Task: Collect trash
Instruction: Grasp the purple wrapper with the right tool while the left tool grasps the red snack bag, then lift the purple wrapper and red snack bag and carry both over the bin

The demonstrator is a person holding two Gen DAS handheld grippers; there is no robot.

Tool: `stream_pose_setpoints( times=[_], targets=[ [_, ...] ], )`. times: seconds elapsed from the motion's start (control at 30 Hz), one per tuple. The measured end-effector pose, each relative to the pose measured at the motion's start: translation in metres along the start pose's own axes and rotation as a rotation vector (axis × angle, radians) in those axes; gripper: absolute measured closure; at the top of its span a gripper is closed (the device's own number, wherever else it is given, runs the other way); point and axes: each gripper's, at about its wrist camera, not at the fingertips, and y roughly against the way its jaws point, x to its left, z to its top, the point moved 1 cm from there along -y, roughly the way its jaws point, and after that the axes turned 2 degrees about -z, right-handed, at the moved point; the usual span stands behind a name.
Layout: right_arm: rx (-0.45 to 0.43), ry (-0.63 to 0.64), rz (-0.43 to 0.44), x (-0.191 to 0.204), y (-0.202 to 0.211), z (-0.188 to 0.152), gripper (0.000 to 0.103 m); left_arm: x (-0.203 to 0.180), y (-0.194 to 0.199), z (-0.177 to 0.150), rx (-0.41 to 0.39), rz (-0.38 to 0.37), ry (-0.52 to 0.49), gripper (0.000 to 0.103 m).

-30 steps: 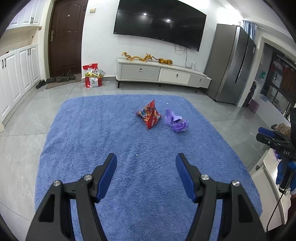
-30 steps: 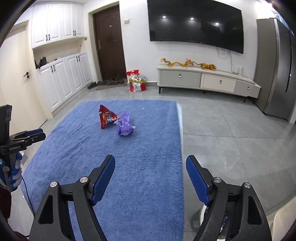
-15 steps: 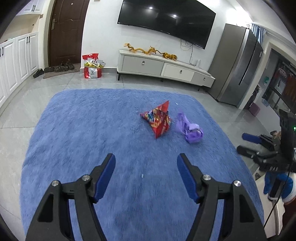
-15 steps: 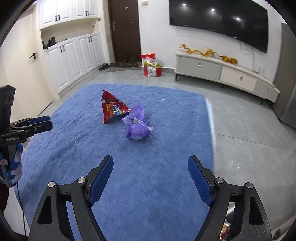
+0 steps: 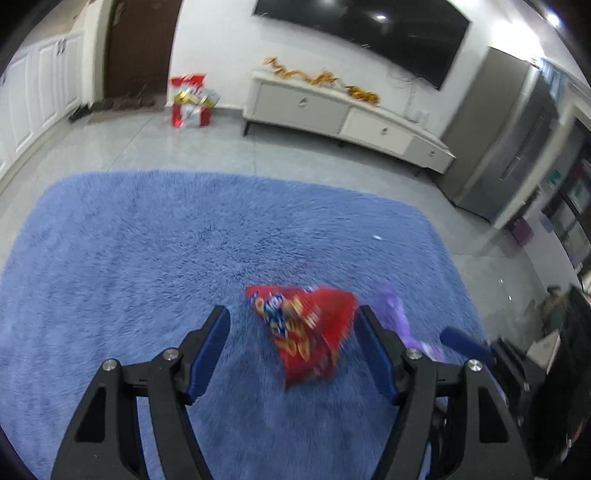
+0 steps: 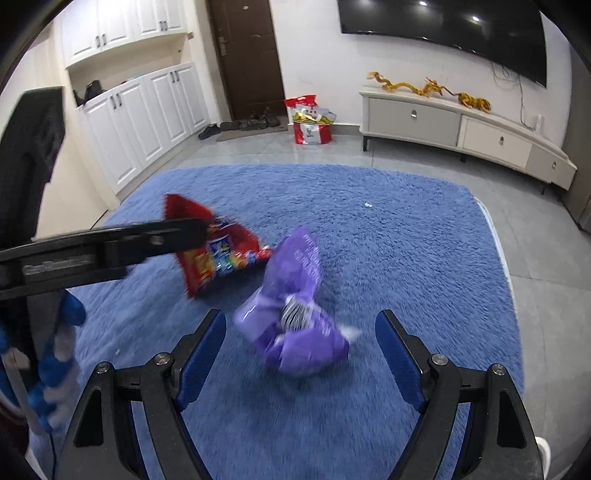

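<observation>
Both hand-held grippers have closed in on the trash. Left wrist view: the left hand-held gripper (image 5: 291, 332) is spread, released, around the red bag (image 5: 306, 328) on the rug (image 5: 147, 236). Right wrist view: the right hand-held gripper (image 6: 301, 338) is spread, released, around the purple bag (image 6: 295, 314) mid-rug.

A home living room: a large wall-mounted television (image 6: 447, 27) hangs above a long low media cabinet (image 6: 461, 127) with gold dragon ornaments (image 6: 430, 88), a shaggy blue rug (image 6: 388, 236) lies on the grey tiled floor (image 6: 546, 310), and white built-in cupboards (image 6: 147, 110) and shoes (image 6: 236, 125) flank a dark entrance door (image 6: 247, 55).
</observation>
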Motion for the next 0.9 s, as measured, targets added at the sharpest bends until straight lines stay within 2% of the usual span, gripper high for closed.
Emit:
stream_pose_setpoints(
  times=[0.07, 0.13, 0.17, 0.27, 0.43, 0.57, 0.67, 0.9],
  targets=[
    [0.010, -0.024, 0.011, -0.003, -0.007, 0.001, 0.023, 0.004, -0.012, 0.001, 0.014, 0.002, 0.028, 0.036],
    [0.021, -0.037, 0.009, -0.005, -0.011, 0.001, 0.038, 0.009, -0.018, -0.002, 0.019, 0.000, 0.046, 0.040],
    [0.024, -0.042, 0.012, -0.007, -0.011, 0.000, 0.048, 0.010, -0.019, -0.003, 0.018, -0.003, 0.048, 0.049],
    [0.022, -0.047, 0.029, -0.008, -0.005, -0.005, 0.053, 0.010, -0.015, -0.011, 0.018, -0.027, 0.040, 0.066],
    [0.004, -0.038, 0.041, -0.003, 0.019, -0.023, 0.061, 0.008, 0.005, -0.027, -0.018, -0.031, 0.024, 0.082],
    [-0.018, -0.013, 0.055, 0.004, 0.051, -0.041, 0.062, 0.003, 0.036, -0.050, -0.054, -0.008, -0.022, 0.084],
    [-0.043, -0.001, 0.068, 0.009, 0.076, -0.052, 0.063, -0.004, 0.062, -0.066, -0.072, -0.027, -0.043, 0.084],
    [-0.125, 0.016, 0.078, 0.012, 0.151, -0.079, 0.063, -0.039, 0.125, -0.092, -0.146, -0.011, -0.147, 0.084]
  ],
)
